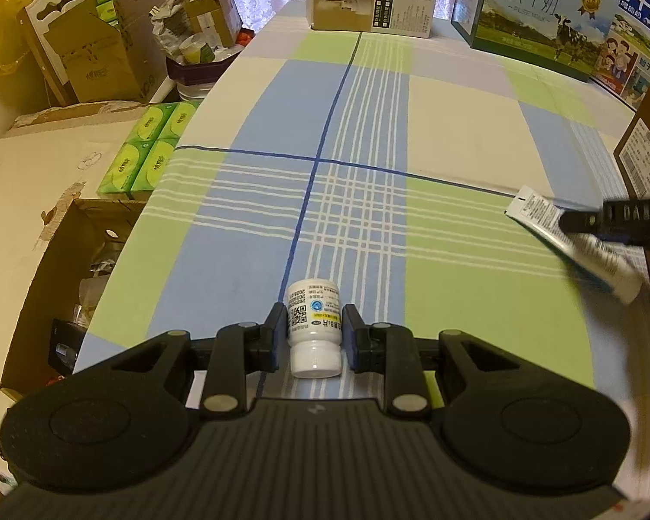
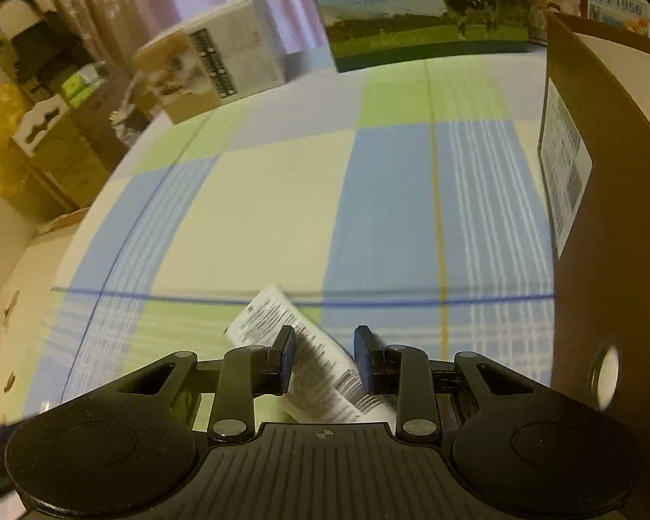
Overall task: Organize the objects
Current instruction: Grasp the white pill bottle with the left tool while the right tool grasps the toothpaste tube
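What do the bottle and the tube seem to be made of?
White pill bottle: looks like rigid plastic, glossy on the cap, with a printed label. Ointment tube: probably soft plastic or laminate, with a flat crimped end and printed text; motion blur leaves it uncertain.

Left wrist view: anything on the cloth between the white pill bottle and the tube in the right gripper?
Nothing. In the left wrist view, only bare plaid tablecloth lies between the white pill bottle and the tube.

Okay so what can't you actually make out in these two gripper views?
- Tube label: right wrist view, motion blur smears the print.
- Tube's cap end: hidden below the right hand-held gripper body.
- White bottle text: left wrist view, too small to read.
- Brown box: cut off by the right edge in both views; contents unseen.
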### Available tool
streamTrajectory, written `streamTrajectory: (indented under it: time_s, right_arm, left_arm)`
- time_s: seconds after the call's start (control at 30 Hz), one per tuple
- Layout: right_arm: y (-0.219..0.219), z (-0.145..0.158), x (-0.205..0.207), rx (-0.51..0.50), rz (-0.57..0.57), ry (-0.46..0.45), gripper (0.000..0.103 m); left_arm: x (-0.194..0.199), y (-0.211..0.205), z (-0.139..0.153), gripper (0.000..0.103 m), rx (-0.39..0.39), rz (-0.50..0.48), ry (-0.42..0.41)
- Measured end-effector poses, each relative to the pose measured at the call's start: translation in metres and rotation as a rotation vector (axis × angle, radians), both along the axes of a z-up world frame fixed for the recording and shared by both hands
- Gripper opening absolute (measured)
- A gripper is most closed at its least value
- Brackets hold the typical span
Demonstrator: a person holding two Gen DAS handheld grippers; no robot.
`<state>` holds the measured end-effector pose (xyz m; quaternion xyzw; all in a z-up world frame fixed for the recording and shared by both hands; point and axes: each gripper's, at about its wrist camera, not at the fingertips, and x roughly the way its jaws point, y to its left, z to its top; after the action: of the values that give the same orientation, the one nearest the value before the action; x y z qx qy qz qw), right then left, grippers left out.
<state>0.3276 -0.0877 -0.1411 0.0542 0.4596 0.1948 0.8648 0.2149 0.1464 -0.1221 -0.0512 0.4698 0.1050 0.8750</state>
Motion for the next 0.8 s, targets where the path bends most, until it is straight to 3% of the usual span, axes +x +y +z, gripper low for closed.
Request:
streamTrajectory:
  time_s: [0.3,0.37,0.43,0.67,0.73,0.8]
  right_arm:
    - [0.004,0.001,-0.06,0.053,0.09,-0.003,0.029]
    - [0.003,0.002,-0.064,0.078,0.075,0.019,0.036]
    - [0.003,0.003,-0.069,0.099,0.07,0.03,0.051]
    - [0.034,0.002,-0.09,-0.131,0.214,-0.092,0.051]
    - [0.038,-0.001,-0.096,-0.193,0.236,-0.134,0.036]
    - [0.034,-0.003,-0.099,-0.198,0.241,-0.144,0.036]
  left_arm:
    - [-0.002,-0.003,0.0,0.023,0.0,-0.012,0.001]
    - [-0.003,-0.003,0.0,0.023,-0.003,-0.013,0.0]
    - [-0.003,-0.003,0.0,0.023,-0.006,-0.012,0.0]
    - [-0.003,-0.004,-0.002,0.023,-0.025,-0.024,0.011]
    - [-0.003,-0.007,-0.002,0.023,-0.02,-0.03,0.01]
    - [-0.004,-0.009,-0.002,0.023,-0.013,-0.038,0.008]
